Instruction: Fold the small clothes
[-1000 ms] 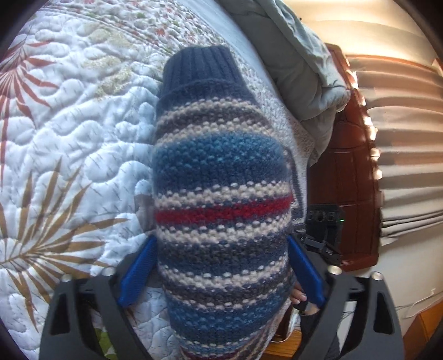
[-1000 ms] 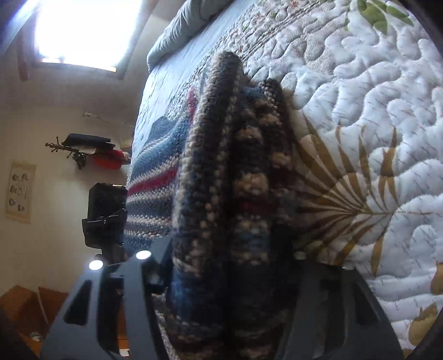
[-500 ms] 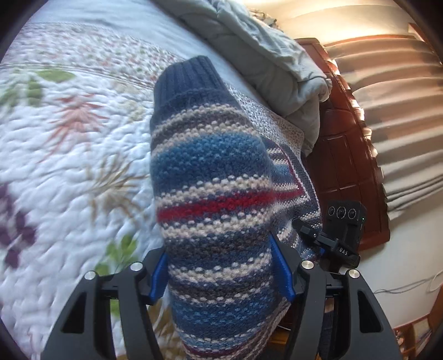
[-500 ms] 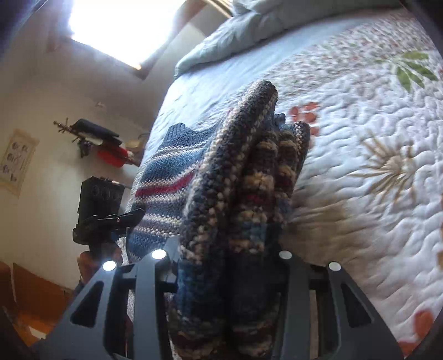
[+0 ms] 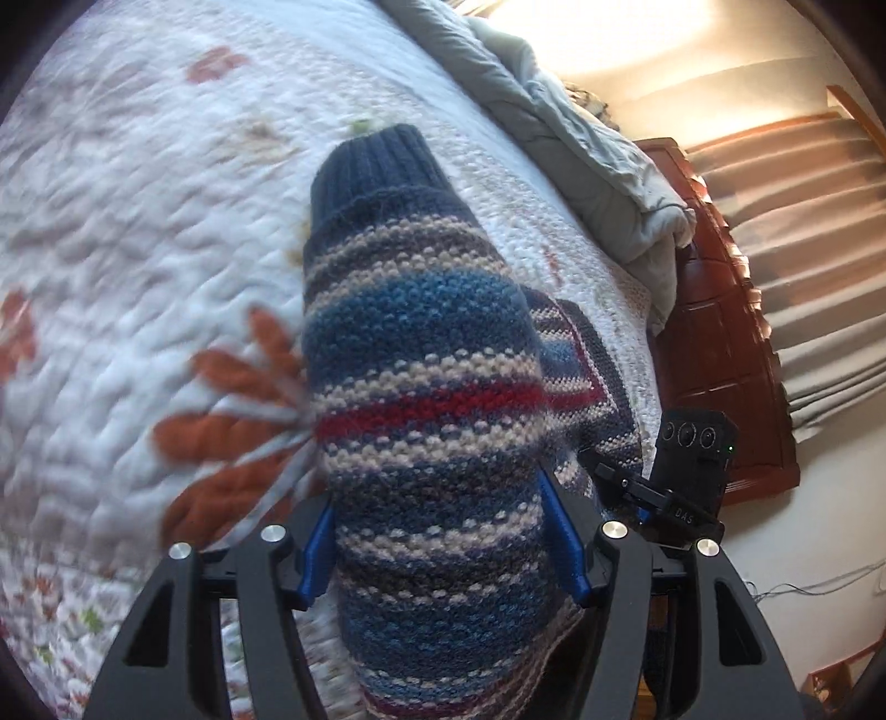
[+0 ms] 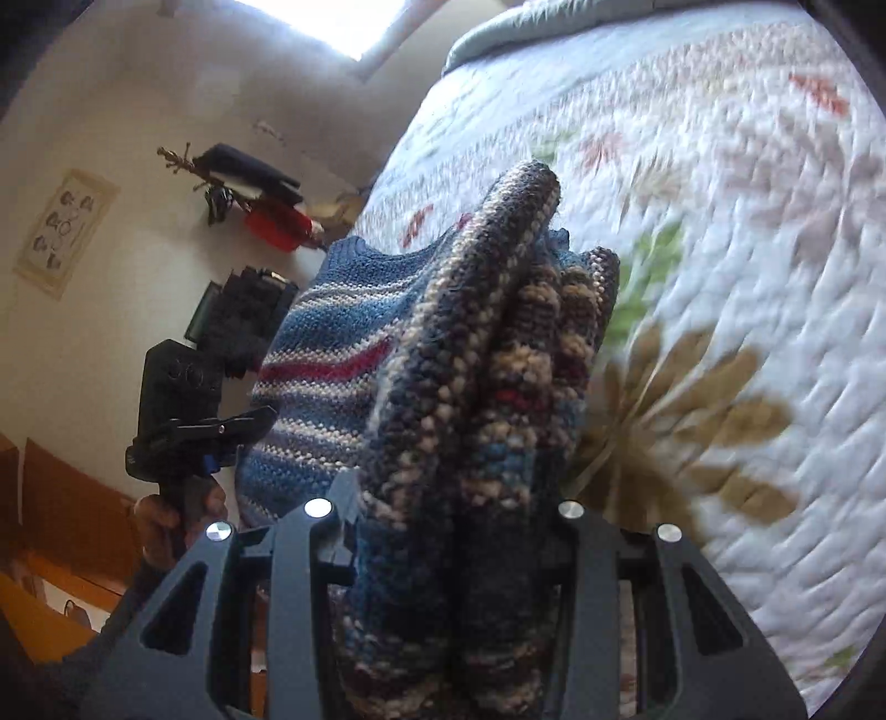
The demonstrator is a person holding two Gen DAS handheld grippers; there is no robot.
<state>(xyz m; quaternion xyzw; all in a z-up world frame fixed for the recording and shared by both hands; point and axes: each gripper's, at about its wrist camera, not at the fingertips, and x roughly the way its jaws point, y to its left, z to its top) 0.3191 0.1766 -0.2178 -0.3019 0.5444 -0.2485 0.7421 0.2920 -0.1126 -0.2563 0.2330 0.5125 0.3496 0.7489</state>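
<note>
Both grippers pinch the striped knit sweater (image 5: 432, 387) above a white floral quilt (image 5: 138, 221): the left gripper (image 5: 443, 548) clamps a sleeve, the right gripper (image 6: 454, 531) a bunched fold. A grey duvet (image 5: 581, 149) lies by the wooden headboard (image 5: 731, 354); a window (image 6: 332, 16) glows.

Both wrist views close, angled down over quilt (image 5: 138, 232); share striped sweater (image 5: 432, 399).

bed: floral quilt (image 5: 138, 232), grey duvet (image 5: 581, 138) | wooden headboard (image 5: 720, 343) | pleated blind (image 5: 803, 221) | bright window (image 6: 343, 22) | wall picture (image 6: 63, 232)
</note>
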